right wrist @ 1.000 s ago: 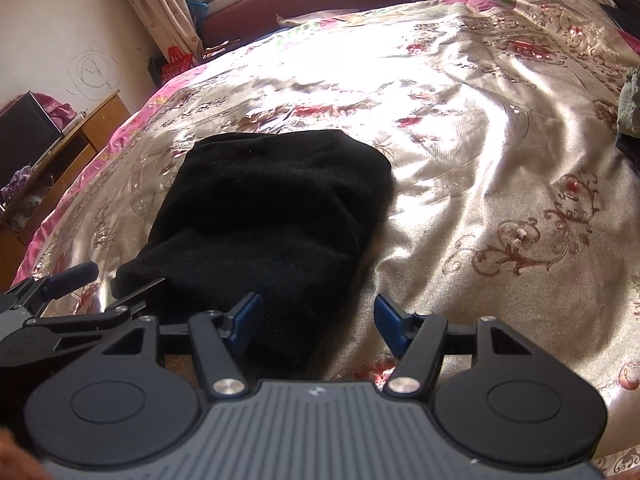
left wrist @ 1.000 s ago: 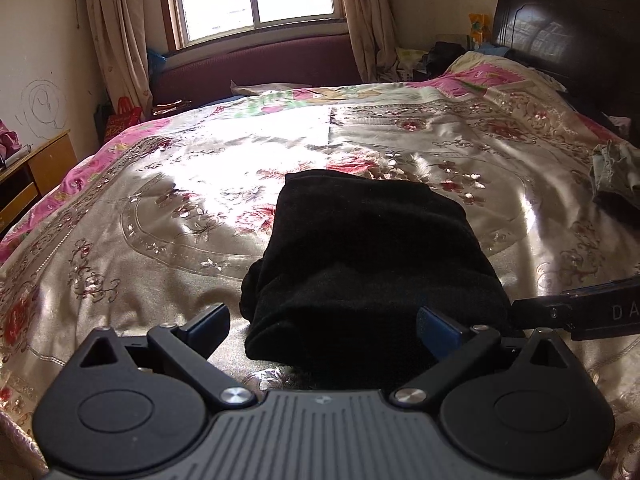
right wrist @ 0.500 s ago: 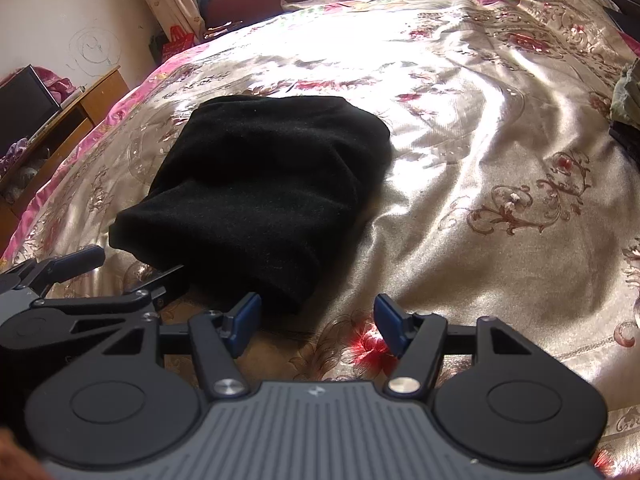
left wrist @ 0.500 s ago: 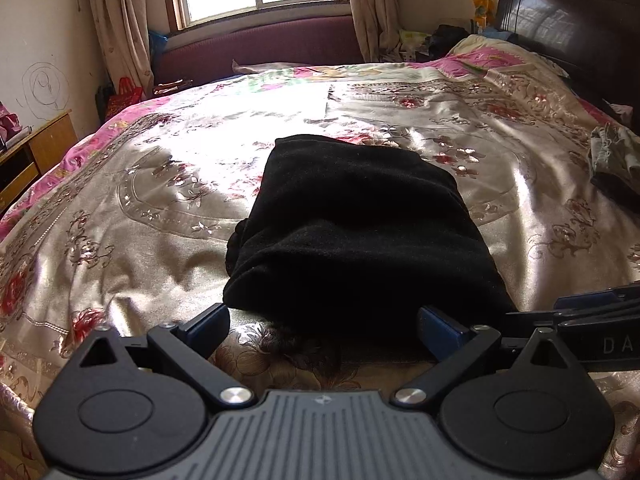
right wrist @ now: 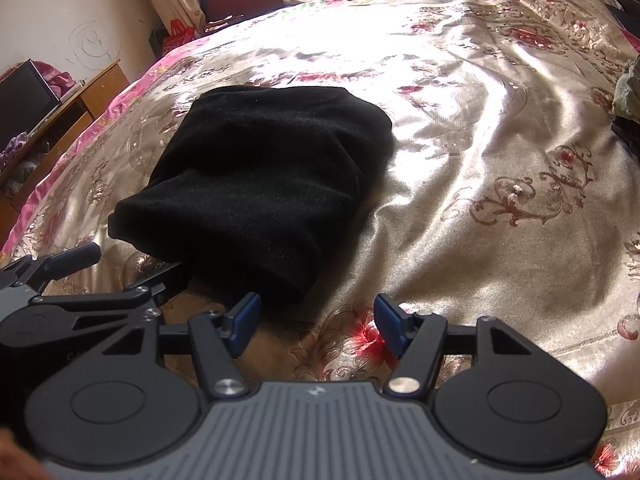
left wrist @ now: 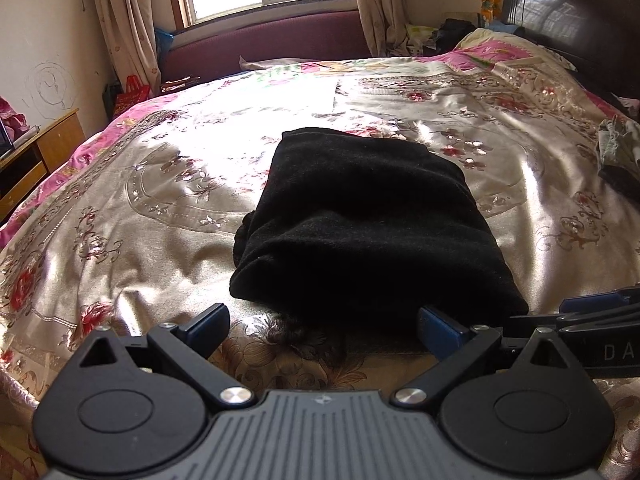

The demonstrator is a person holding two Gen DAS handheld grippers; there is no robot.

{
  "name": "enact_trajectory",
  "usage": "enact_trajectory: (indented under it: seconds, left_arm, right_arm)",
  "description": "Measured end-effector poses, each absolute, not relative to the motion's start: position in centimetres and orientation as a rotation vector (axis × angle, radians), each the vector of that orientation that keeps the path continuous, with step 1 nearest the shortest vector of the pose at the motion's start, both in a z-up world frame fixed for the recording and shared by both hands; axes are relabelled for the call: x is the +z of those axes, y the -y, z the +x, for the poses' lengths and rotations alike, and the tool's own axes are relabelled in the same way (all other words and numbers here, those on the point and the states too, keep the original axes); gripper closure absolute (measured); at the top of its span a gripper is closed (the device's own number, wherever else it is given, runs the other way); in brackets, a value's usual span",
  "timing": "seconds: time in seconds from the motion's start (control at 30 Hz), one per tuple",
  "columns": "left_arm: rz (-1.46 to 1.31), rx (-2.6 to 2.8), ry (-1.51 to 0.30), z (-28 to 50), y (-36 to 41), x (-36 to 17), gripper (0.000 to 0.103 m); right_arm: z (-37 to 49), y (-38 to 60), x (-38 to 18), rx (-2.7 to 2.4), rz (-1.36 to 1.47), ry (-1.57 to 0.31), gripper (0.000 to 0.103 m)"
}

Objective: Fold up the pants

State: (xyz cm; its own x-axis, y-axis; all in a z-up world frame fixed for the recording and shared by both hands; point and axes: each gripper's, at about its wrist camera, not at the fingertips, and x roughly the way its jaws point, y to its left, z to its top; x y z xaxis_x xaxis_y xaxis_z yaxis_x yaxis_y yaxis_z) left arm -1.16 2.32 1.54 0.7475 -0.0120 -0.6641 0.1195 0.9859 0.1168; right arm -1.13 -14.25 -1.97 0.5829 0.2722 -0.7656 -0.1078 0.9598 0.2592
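Note:
The black pants (left wrist: 360, 220) lie folded into a thick bundle on the floral satin bedspread (left wrist: 140, 208); they also show in the right wrist view (right wrist: 260, 176). My left gripper (left wrist: 322, 326) is open and empty, just short of the bundle's near edge. My right gripper (right wrist: 318, 322) is open and empty, near the bundle's near right corner. The left gripper shows at the left edge of the right wrist view (right wrist: 76, 280). The right gripper shows at the right edge of the left wrist view (left wrist: 592, 312).
A dark headboard (left wrist: 572, 12) stands at the far right. A crumpled grey-green garment (left wrist: 616, 152) lies on the bed's right side. A wooden cabinet (left wrist: 36, 160) stands left of the bed. A maroon bench (left wrist: 272, 40) and window are beyond the bed.
Both grippers have pulled back toward me from the pants. The bundle now lies farther from the fingertips and stays put on the bed.

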Motion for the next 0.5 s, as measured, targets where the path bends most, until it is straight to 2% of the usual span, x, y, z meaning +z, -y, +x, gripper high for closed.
enact_trajectory:
  seconds: [0.5]
  left_arm:
    - [0.156, -0.052, -0.747, -1.22, -1.98, 1.32, 0.000]
  right_arm:
    - [-1.30, 14.54, -2.46, 0.227, 0.208, -0.937, 0.039]
